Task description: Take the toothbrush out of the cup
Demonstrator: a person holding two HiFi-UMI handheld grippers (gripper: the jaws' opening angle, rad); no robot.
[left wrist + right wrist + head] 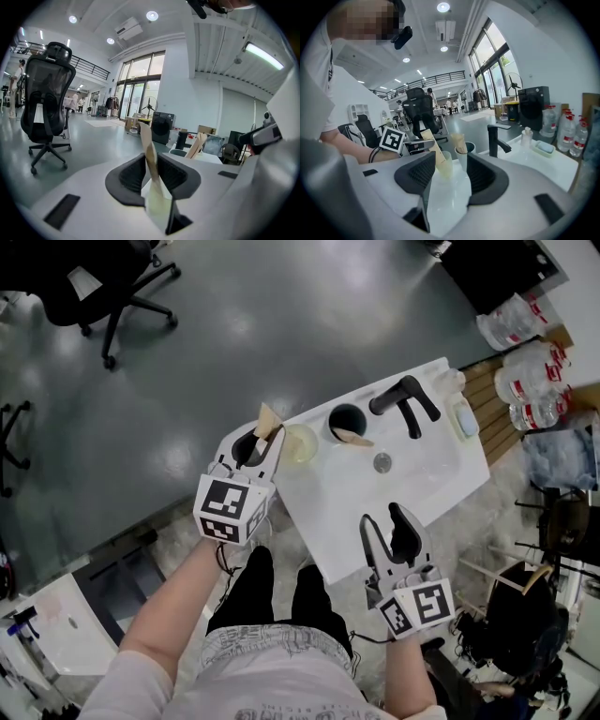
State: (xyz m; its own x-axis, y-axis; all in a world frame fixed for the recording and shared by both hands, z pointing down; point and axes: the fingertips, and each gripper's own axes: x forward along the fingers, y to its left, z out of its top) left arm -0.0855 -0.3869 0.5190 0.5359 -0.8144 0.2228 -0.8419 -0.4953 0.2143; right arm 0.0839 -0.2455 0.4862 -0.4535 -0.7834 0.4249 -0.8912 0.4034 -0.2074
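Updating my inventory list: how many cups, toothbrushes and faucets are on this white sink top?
Cups: 2, pale cup, dark cup
Toothbrushes: 2, toothbrush in pale cup, toothbrush in dark cup
Faucets: 1, black faucet
Total: 5

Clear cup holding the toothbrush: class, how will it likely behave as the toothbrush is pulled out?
The cup looks thin and translucent, so it is probably light. The toothbrush leans on its rim, so a slanted pull by the left gripper may tip it. It stands near the counter corner and could slide off.
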